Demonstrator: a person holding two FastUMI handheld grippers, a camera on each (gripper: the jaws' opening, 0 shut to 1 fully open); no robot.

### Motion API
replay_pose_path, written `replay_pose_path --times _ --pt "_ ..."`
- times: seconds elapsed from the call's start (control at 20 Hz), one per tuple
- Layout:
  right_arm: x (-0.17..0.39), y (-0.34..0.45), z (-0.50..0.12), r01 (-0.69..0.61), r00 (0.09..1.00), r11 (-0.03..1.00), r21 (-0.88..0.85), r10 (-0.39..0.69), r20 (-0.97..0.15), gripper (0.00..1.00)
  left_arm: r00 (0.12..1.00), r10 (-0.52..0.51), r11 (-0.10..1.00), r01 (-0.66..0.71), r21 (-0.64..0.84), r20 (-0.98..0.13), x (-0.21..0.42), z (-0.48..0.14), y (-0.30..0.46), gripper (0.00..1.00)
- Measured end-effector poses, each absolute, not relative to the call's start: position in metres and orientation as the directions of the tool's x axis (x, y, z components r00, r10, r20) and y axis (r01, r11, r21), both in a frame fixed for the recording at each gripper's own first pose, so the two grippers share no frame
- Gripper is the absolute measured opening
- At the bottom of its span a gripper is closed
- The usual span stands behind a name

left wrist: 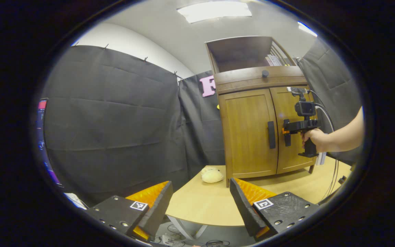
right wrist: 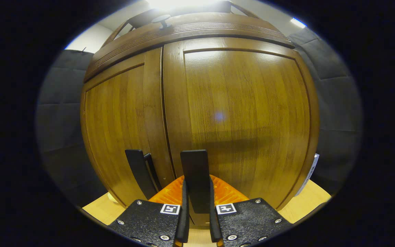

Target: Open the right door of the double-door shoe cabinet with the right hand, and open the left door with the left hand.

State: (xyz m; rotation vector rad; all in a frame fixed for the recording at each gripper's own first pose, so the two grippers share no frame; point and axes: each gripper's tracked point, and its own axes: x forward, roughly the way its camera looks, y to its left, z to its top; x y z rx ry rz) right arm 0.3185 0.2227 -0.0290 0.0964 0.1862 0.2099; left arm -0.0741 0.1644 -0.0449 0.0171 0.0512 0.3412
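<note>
The wooden shoe cabinet (left wrist: 252, 80) stands on a round table, both doors closed. In the right gripper view, the right door (right wrist: 245, 113) looms close, and my right gripper (right wrist: 197, 206) is shut on its dark vertical handle (right wrist: 194, 171), one finger on each side. The left door (right wrist: 115, 127) has its own handle (right wrist: 138, 173) just left of that. In the left gripper view a hand holds the right gripper (left wrist: 287, 132) at the right door's handle, beside the left door's handle (left wrist: 271, 134). My left gripper (left wrist: 199, 206) hangs open, well short of the cabinet, off the table's near edge.
A cream plush toy (left wrist: 212, 175) lies on the light wooden table (left wrist: 201, 206) by the cabinet's left foot. A drawer with a dark knob (left wrist: 265, 73) sits above the doors. Black cloth walls surround the table. A screen (left wrist: 42, 130) stands at the far left.
</note>
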Motion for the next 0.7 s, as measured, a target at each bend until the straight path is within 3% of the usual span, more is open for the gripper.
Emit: replay_pose_path --times 0.7 --pt "0.252 0.199 -0.024 -0.285 0.94 0.951 0.12 0.301 -0.163 0.22 0.97 0.243 0.97 -0.243 0.025 -0.002 -0.059 -0.02 0.111 0.95"
